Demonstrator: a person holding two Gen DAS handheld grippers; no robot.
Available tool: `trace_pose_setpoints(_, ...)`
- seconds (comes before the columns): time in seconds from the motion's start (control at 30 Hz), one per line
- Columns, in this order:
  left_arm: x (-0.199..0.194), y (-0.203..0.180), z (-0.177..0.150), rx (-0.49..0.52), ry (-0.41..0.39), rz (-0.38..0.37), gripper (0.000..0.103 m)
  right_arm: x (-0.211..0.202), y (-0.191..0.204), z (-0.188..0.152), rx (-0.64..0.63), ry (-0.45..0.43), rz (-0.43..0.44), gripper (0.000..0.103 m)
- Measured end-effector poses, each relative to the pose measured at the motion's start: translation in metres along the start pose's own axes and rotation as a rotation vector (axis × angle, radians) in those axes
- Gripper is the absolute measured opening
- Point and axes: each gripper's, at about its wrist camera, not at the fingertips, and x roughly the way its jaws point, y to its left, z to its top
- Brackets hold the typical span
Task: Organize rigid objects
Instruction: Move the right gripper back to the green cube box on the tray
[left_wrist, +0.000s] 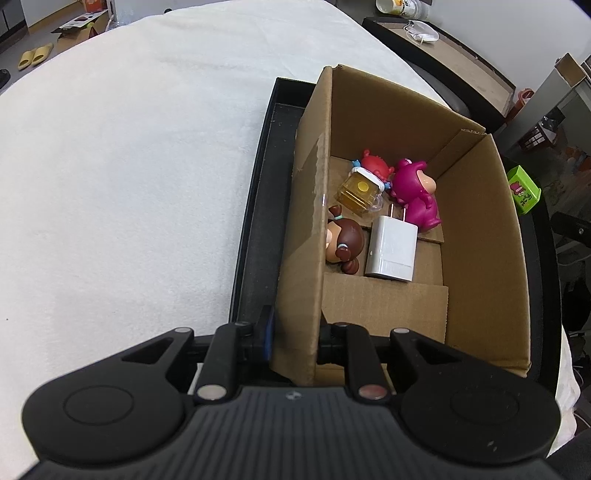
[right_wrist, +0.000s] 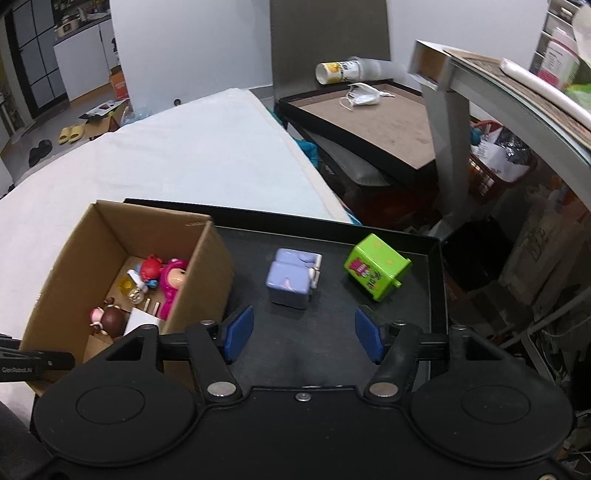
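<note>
The cardboard box (left_wrist: 480, 229) wall is pinched by the closed left gripper (left_wrist: 295, 341), presumably steadying it, while the right gripper (right_wrist: 301, 334) is held half-open and empty (nothing between its pads) before the lilac toy block (right_wrist: 291, 282) on the black tray (right_wrist: 436, 280).

At the lower left edge of the right wrist view, a black bar (right_wrist: 35, 363) bears small pale lettering that reads "GenRobot.AI". The green toy box (right_wrist: 375, 266) on the black tray (right_wrist: 436, 280) carries a pink and dark printed picture with marks too small to read, and the print on the tipped paper cup (right_wrist: 334, 72) at the upper middle cannot be read either.
</note>
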Motion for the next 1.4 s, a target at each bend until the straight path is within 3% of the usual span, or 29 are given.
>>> trace_pose_setpoints(0.13,0.0,-0.001,0.0,0.0,0.0,0.008,0.018,0.005,-0.009,-0.007,0.012,0.0,0.004,0.064)
trace_pose_setpoints(0.33,0.0,-0.005,0.0,0.004,0.0,0.023,0.018,0.01,-0.024,-0.016,0.045,-0.028,-0.004,0.078)
trace_pose_setpoints(1.0,0.003,-0.015,0.0,0.032,0.01,0.077,0.017,0.046,-0.068,-0.012,0.202,-0.103,-0.007,0.077)
trace_pose_setpoints(1.07,0.004,-0.015,0.0,0.033,0.014,0.08,0.017,0.052,-0.07,-0.011,0.2,-0.108,-0.023,0.073)
trace_pose_setpoints(1.2,0.005,-0.016,0.001,0.036,0.022,0.086,0.017,0.068,-0.078,-0.009,0.228,-0.082,-0.032,0.048)
trace_pose_setpoints(1.4,0.01,-0.019,0.002,0.04,0.03,0.1,0.017,0.081,-0.082,-0.008,0.227,-0.086,-0.02,0.035)
